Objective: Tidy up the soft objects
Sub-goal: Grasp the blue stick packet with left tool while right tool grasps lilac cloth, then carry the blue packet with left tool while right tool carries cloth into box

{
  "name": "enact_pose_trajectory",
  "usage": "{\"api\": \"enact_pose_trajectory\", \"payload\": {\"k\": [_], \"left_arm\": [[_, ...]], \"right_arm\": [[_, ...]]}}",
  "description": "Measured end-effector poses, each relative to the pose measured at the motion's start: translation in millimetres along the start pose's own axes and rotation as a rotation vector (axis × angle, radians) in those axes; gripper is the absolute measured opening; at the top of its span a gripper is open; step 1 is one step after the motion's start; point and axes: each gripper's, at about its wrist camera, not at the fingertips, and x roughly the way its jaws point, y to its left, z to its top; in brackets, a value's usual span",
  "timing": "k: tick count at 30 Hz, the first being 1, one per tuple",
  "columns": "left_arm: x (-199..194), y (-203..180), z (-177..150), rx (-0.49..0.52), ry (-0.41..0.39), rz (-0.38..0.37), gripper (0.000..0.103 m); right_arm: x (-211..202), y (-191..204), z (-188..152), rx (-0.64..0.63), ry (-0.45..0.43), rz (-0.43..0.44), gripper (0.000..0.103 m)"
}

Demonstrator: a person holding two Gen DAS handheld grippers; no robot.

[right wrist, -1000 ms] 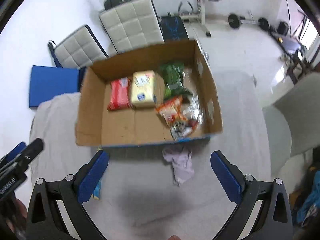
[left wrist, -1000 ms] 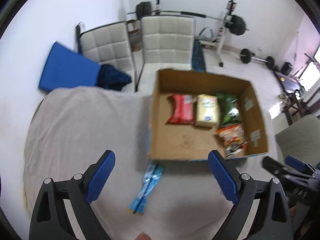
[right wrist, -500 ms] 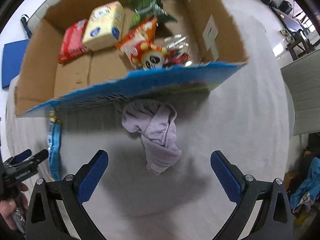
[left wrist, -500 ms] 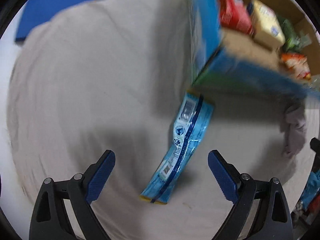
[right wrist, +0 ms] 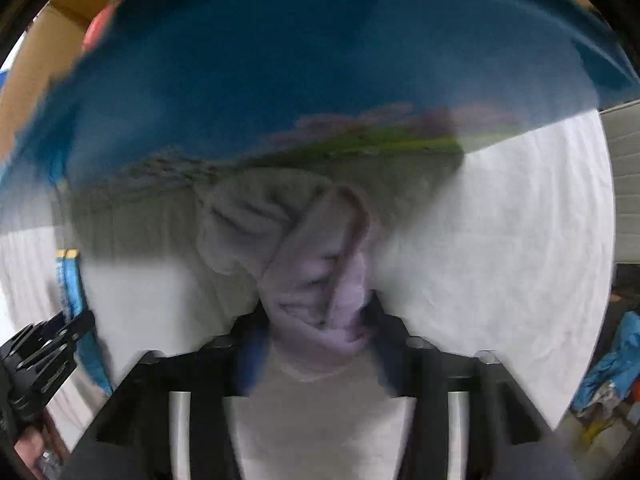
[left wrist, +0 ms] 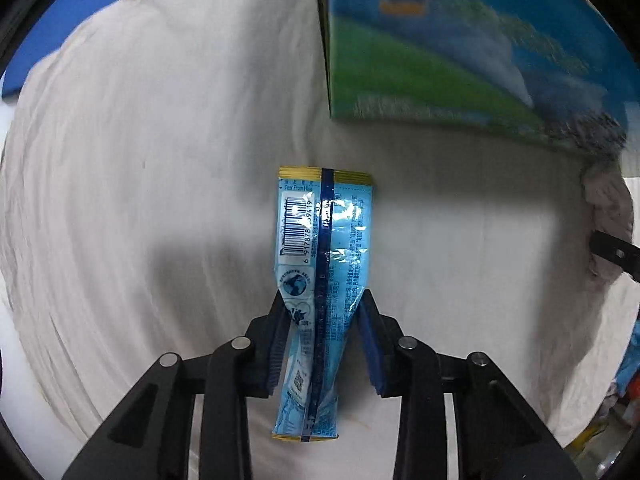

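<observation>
Both claws have just been closing, and each now has something between its pads. Our left claw (left wrist: 322, 320) is clenched on the blue snack packet (left wrist: 324, 240), pinching it across its narrow width a little below the middle, so the foil buckles inward at the pads. The packet lies flat on the white cloth-covered desk (left wrist: 160, 160), its long axis running straight away from the claw toward the printed blue-and-green outer wall of the cardboard box (left wrist: 440, 60), which stands just beyond the packet's far end.

Our right claw (right wrist: 316, 320) is grasping the crumpled lilac cloth (right wrist: 316, 280); that view is blurred, but the fabric bunches up between the pads. The cloth sits on the desk against the foot of the same box wall, partly in its shadow. In the left view it shows at the right edge, well apart from the packet.

We judge that both pieces are headed into the box, so the relation that matters is the wall: it rises directly ahead of both claws and hides the inside. Each hand would need to lift clear of the rim before going forward. The packet, held crosswise near its middle, should hang fairly level; the cloth will likely trail a loose end that could catch the rim.
</observation>
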Motion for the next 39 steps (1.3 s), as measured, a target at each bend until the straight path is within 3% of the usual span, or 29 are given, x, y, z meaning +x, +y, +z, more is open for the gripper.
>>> {"api": "enact_pose_trajectory", "payload": {"k": [5,14,23,27,34,39], "left_arm": [[-9,-7,-23,-0.077,0.007,-0.088,0.03],[-45,-53,-54,-0.099,-0.023,-0.211,0.029],[-92,-82,-57,-0.081,-0.128,-0.24,0.026],[-127,-53,-38,-0.064,-0.207,-0.25,0.026],[-208,-43,-27,-0.037,-0.35,-0.304,0.026],[-255,-43,5,-0.008,-0.409,-0.329,0.026]], "right_arm": [[-2,-7,-21,0.014,0.028,0.059,0.043],[-26,-7,-76,-0.025,0.052,0.163,0.042],[-70,1,-94,-0.074,-0.018,0.239,0.042],[-103,9,-78,-0.094,-0.061,0.265,0.042],[-180,14,-65,-0.136,-0.159,0.313,0.042],[-212,36,-23,-0.152,-0.22,0.325,0.042]]}}
